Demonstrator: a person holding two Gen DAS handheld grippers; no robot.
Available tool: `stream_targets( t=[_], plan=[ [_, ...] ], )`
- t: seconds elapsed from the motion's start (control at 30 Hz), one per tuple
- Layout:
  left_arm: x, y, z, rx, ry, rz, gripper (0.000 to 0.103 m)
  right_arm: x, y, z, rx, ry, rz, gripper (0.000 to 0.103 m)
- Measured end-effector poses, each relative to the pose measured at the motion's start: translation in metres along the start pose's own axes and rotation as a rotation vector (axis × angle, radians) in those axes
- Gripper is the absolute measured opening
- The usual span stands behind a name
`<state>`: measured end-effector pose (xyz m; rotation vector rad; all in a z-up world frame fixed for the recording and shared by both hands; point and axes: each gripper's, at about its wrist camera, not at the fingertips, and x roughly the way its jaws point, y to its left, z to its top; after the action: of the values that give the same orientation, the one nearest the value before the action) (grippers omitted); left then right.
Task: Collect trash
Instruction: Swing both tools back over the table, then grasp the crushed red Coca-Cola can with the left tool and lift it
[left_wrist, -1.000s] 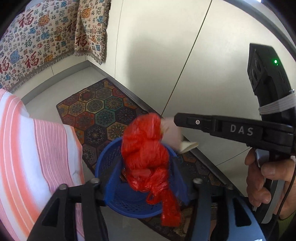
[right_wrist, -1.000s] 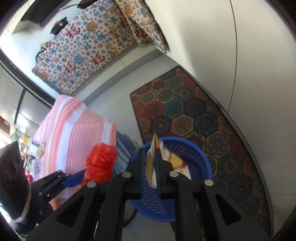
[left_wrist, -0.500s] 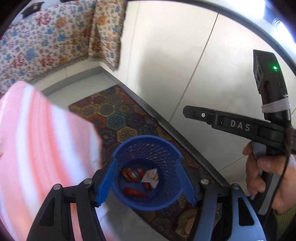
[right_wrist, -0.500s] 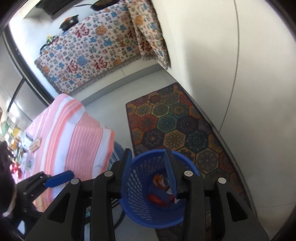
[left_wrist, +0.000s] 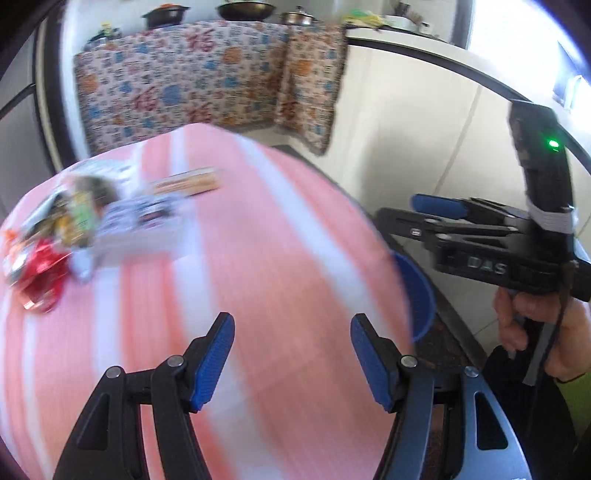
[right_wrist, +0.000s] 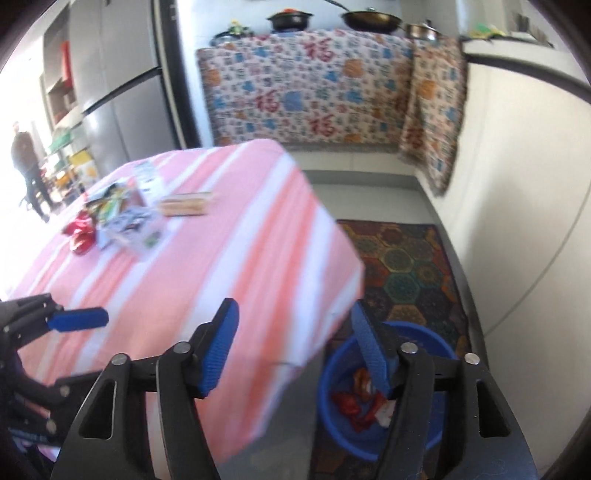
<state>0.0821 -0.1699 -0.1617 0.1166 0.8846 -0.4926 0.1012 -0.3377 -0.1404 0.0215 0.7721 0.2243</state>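
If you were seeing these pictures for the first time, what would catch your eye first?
The pink and white striped tablecloth fills the middle of both views, with a blurred heap of wrappers at its far left. On the floor by the table's right corner stands a blue basket holding red trash, beside a patterned rug.

White letters "DAS" stand on the side of the black right gripper (left_wrist: 439, 206). Large red "福" characters repeat across the patterned cloth (right_wrist: 310, 92) draped over the far counter.
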Motion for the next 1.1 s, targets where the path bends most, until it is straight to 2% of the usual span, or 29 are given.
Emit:
stream_targets(
  t=[0.23, 0.3, 0.4, 0.43, 0.5, 0.53, 0.57, 0.67, 0.77, 0.87, 1.0, 1.1],
  plan=[
    [-0.028, 0.102, -0.042, -0.129, 0.024, 0.199, 0.067, 0.027, 0.098, -0.008, -0.079, 0.054, 0.092, 0.081],
    [-0.036, 0.120, -0.049, -0.150, -0.001, 0.199, 0.067, 0.041, 0.119, -0.012, -0.101, 0.096, 0.107, 0.081],
    [-0.039, 0.133, -0.049, -0.149, 0.004, 0.196, 0.067, 0.055, 0.140, -0.016, -0.141, 0.136, 0.108, 0.081],
    [-0.038, 0.136, -0.047, -0.133, 0.008, 0.207, 0.067, 0.057, 0.145, -0.015, -0.153, 0.138, 0.099, 0.083],
    [-0.031, 0.144, -0.041, -0.112, 0.021, 0.230, 0.076, 0.061, 0.149, -0.014, -0.161, 0.143, 0.095, 0.086],
    [-0.028, 0.152, -0.036, -0.117, 0.029, 0.240, 0.088, 0.062, 0.150, -0.014, -0.160, 0.147, 0.095, 0.088],
    [-0.023, 0.162, -0.030, -0.135, 0.040, 0.247, 0.095, 0.064, 0.151, -0.014, -0.165, 0.148, 0.093, 0.091],
    [-0.013, 0.184, -0.014, -0.152, 0.041, 0.254, 0.096, 0.064, 0.154, -0.017, -0.190, 0.145, 0.085, 0.096],
    [-0.001, 0.199, 0.001, -0.127, 0.058, 0.231, 0.103, 0.064, 0.153, -0.016, -0.192, 0.146, 0.089, 0.097],
    [0.005, 0.209, 0.012, -0.101, 0.061, 0.217, 0.103, 0.063, 0.153, -0.017, -0.196, 0.148, 0.097, 0.099],
    [0.012, 0.223, 0.024, -0.123, 0.046, 0.200, 0.103, 0.064, 0.152, -0.016, -0.197, 0.149, 0.103, 0.100],
    [0.008, 0.227, 0.024, -0.140, 0.021, 0.183, 0.094, 0.064, 0.152, -0.016, -0.197, 0.149, 0.101, 0.100]
  ],
)
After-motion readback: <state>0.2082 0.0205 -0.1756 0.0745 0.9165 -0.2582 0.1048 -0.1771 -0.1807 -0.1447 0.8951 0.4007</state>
